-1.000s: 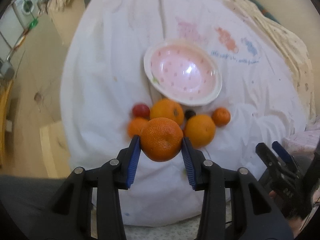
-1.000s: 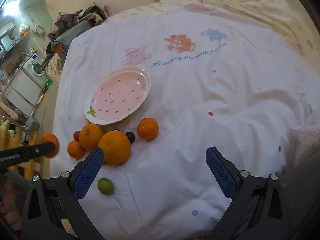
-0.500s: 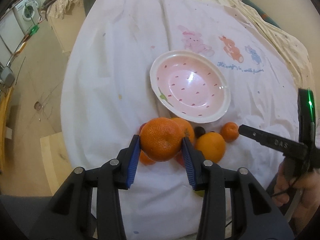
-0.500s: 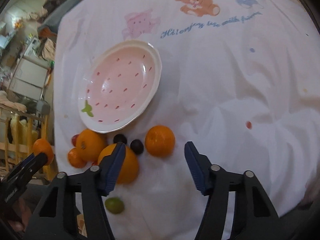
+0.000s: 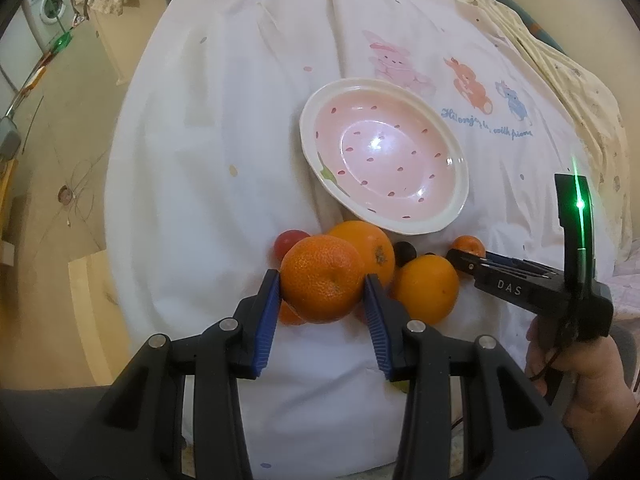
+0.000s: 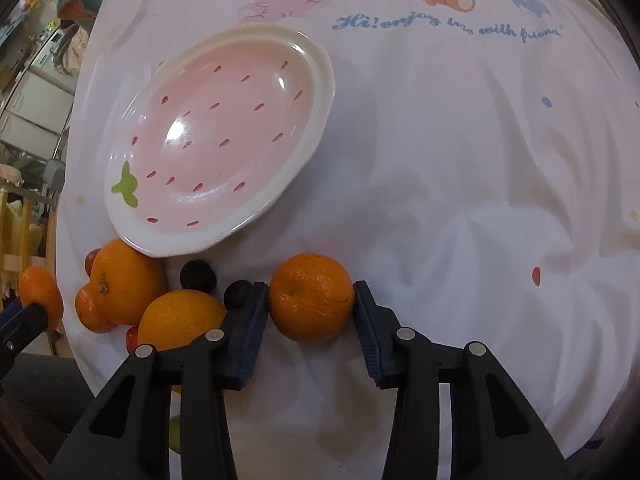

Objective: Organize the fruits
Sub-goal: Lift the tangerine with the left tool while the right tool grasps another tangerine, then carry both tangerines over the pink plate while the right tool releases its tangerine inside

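Note:
My left gripper (image 5: 322,280) is shut on a mandarin (image 5: 323,278) and holds it above the fruit pile, short of the pink strawberry plate (image 5: 316,152). My right gripper (image 6: 310,300) has its blue pads on both sides of a small orange (image 6: 311,298) that lies on the white sheet; the pads touch or nearly touch it. In the right wrist view the plate (image 6: 316,120) lies up and left of that orange. Two big oranges (image 6: 124,280) (image 6: 180,322), two dark plums (image 6: 197,275) and a red fruit (image 5: 291,241) lie below the plate.
The white sheet with cartoon animals (image 6: 440,160) covers a soft bed, with folds on the right. A green fruit (image 6: 175,436) lies near the sheet's front edge. The bed's left edge drops to the floor, where a wooden box (image 5: 86,280) stands.
My right gripper has moved down and forward and narrowed from wide open around the small orange. My left gripper has carried the mandarin forward towards the plate.

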`<move>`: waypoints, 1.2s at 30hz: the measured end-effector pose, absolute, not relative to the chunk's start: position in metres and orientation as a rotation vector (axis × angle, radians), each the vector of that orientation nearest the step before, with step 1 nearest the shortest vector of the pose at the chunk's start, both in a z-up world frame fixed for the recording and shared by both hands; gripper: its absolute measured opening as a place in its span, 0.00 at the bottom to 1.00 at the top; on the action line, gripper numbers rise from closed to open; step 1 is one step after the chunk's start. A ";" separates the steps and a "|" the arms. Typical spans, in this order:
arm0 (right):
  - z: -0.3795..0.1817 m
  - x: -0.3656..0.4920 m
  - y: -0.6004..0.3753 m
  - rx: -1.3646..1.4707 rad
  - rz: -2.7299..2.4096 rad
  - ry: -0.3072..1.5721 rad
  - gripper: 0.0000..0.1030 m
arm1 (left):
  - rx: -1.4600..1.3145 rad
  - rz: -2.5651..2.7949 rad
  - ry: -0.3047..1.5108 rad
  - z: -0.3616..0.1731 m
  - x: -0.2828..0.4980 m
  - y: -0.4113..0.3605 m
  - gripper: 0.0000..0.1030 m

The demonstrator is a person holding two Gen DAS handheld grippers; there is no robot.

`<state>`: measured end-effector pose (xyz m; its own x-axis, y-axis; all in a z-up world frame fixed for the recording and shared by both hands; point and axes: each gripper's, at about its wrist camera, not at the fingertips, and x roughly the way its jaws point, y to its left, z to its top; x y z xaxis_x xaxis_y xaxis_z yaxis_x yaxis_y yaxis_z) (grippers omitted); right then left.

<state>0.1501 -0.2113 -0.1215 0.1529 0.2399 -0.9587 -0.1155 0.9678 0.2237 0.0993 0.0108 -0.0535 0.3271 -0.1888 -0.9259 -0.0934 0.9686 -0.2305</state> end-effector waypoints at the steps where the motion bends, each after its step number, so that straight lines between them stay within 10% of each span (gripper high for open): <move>1: -0.120 0.149 -0.212 0.106 0.259 1.390 0.42 | -0.263 -0.064 1.241 -0.053 0.099 0.011 0.36; 23: -0.032 0.197 -0.203 0.167 0.464 1.165 0.42 | -0.200 0.015 1.188 -0.019 0.165 0.026 0.36; 36: -0.096 0.279 -0.160 0.115 0.543 1.264 0.42 | -0.293 0.014 1.246 -0.050 0.196 0.037 0.36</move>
